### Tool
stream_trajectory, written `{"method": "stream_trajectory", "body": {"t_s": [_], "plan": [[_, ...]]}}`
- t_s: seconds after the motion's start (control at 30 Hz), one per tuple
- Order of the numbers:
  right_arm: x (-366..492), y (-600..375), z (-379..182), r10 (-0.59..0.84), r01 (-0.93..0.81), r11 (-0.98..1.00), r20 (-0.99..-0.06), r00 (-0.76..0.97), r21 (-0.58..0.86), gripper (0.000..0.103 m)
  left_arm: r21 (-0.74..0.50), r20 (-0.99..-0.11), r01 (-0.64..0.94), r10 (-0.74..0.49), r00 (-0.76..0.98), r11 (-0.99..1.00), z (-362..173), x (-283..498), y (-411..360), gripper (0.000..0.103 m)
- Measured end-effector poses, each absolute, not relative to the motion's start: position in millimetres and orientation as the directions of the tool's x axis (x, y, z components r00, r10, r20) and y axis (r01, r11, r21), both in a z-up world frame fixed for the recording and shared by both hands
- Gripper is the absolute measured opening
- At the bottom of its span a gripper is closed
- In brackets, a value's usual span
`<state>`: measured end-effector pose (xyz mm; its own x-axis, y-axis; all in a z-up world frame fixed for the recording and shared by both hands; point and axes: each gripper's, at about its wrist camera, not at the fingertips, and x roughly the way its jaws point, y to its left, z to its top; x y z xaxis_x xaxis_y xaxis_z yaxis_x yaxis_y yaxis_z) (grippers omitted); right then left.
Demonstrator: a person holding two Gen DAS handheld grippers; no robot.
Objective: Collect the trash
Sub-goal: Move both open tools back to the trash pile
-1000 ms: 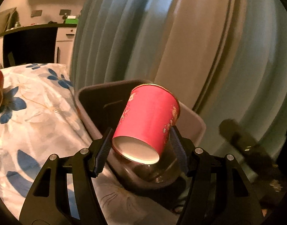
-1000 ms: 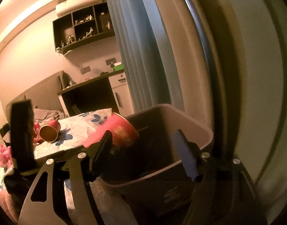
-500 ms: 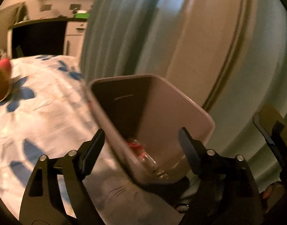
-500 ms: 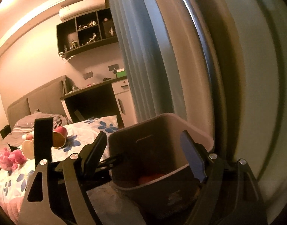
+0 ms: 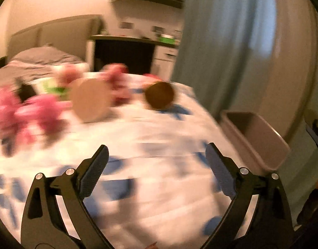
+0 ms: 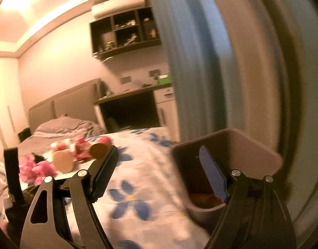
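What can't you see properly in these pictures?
- Pink things on the bed, left wrist view: smeared by motion blur, so what they are is unclear.
- Inside of the bin, right wrist view: the near wall and a right gripper finger hide most of the contents.
- Shelf items, right wrist view: too small.

Motion blur smears the pink clutter (image 5: pixel 24 114) and the two cups (image 5: pixel 159 95) on the bed (image 5: pixel 159 132), while the bin's (image 6: pixel 250 145) contents show only as a dim reddish patch.

Red cup (image 5: pixel 159 96) on its side on bed, grey bin (image 6: pixel 250 151) beside w/ trash inside.
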<state>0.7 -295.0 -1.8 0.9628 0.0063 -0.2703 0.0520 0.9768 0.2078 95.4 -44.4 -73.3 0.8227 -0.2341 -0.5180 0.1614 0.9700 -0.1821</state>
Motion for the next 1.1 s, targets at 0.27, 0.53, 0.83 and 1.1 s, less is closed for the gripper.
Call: {"method": "stream_trajectory", "body": {"t_s": [0.27,0.53,0.83,1.1], "plan": [[27.9,-208.0,-3.2,0.182,-0.121,0.969,-0.293,0.939,0.214,0.078,-0.154,-0.473,-0.099,0.015,0.881,0.983,-59.5,65.2,70.0,0.093],[40.0,-122.8,-7.7,0.311,-0.275,0.949,-0.329,0.892,0.153,0.078,-0.179,-0.459,-0.236,0.132,0.879,0.955,-55.5,46.0,148.4,0.093],[60.5,-42.8,-15.2,0.405,-0.395,0.912,-0.383,0.83,0.108,0.076,-0.207,-0.437,-0.32,0.206,0.876,0.925,-53.7,39.6,196.2,0.093],[91.0,7.7,-21.9,0.411,-0.424,0.903,-0.432,0.803,0.071,0.07,-0.21,-0.412,-0.351,0.243,0.878,0.913,-53.2,38.8,219.7,0.093]]}}
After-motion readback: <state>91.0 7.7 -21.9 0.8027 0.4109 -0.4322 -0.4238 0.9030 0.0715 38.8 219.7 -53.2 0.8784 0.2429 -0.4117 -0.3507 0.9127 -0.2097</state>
